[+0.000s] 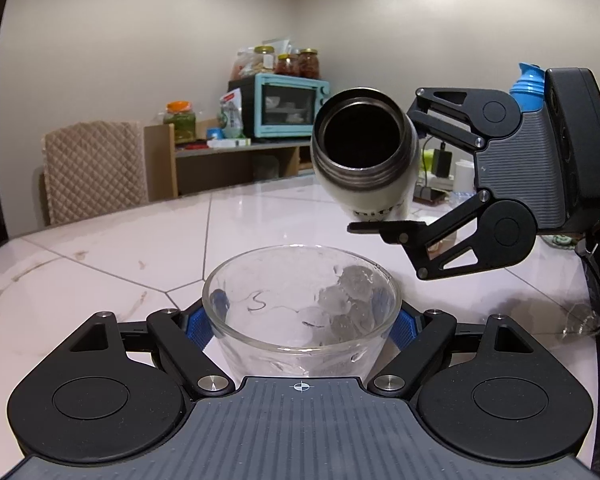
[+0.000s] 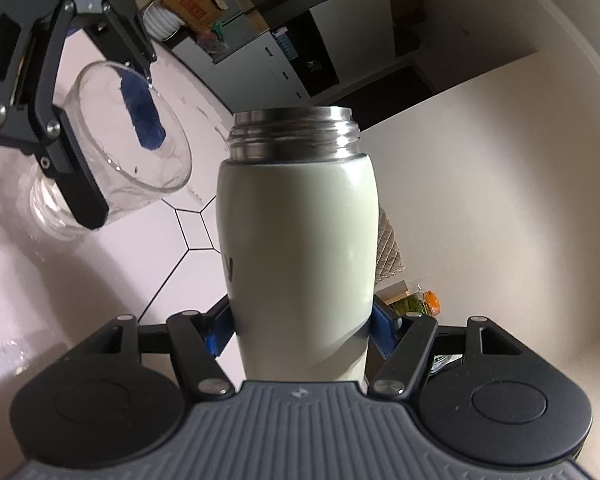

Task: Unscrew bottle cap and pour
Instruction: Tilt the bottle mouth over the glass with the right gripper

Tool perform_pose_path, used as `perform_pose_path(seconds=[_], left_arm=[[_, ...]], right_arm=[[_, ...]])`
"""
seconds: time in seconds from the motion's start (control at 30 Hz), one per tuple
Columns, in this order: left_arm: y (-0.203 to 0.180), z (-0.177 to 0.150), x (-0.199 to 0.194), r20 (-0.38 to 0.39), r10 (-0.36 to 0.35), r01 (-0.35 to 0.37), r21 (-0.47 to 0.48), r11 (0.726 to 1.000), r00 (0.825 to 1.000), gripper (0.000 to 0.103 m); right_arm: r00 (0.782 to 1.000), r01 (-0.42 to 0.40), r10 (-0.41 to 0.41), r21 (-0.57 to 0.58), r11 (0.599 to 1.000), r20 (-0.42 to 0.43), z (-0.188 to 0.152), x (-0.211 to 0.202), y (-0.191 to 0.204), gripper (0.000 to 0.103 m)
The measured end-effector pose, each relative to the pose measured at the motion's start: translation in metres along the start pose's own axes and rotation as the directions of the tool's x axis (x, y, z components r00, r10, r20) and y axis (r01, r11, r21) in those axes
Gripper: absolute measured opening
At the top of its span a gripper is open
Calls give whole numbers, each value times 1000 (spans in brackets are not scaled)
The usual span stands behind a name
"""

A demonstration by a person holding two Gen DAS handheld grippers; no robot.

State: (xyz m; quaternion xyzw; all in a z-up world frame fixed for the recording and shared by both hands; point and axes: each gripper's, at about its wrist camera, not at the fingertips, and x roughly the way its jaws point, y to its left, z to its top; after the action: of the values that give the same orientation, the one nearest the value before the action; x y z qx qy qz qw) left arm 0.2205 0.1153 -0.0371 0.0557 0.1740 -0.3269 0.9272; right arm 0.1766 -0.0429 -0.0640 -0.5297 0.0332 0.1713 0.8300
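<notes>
The right gripper (image 2: 300, 332) squeezes the tipped, open bottle (image 2: 296, 240) so it can pour. Bottom middle, the left gripper (image 1: 300, 320) hugs the glass (image 1: 300, 312) to steady it.

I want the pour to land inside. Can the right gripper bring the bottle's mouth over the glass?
Probably yes: the right gripper holds the uncapped bottle tilted just above and behind the glass, with nothing between them.

Clear glass cup (image 1: 300, 312), satin-painted bottle (image 2: 296, 248) with bare metal threaded neck, glossy tabletop (image 1: 140, 248).
</notes>
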Motion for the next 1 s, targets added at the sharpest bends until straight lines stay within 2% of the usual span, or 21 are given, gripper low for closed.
perform_pose_path(seconds=[0.27, 0.9, 1.0], left_arm=[[-4, 1, 3, -3, 4, -4, 1, 1000, 1000, 87], [-6, -1, 2, -4, 3, -3, 0, 1000, 1000, 87], [-4, -1, 2, -3, 2, -2, 0, 1000, 1000, 87]], right_arm=[[1000, 17, -18, -96, 995, -6, 2, 2, 13, 70], [1000, 24, -23, -196, 980, 9, 9, 7, 33, 70], [1000, 25, -24, -209, 977, 9, 0, -1, 31, 70]])
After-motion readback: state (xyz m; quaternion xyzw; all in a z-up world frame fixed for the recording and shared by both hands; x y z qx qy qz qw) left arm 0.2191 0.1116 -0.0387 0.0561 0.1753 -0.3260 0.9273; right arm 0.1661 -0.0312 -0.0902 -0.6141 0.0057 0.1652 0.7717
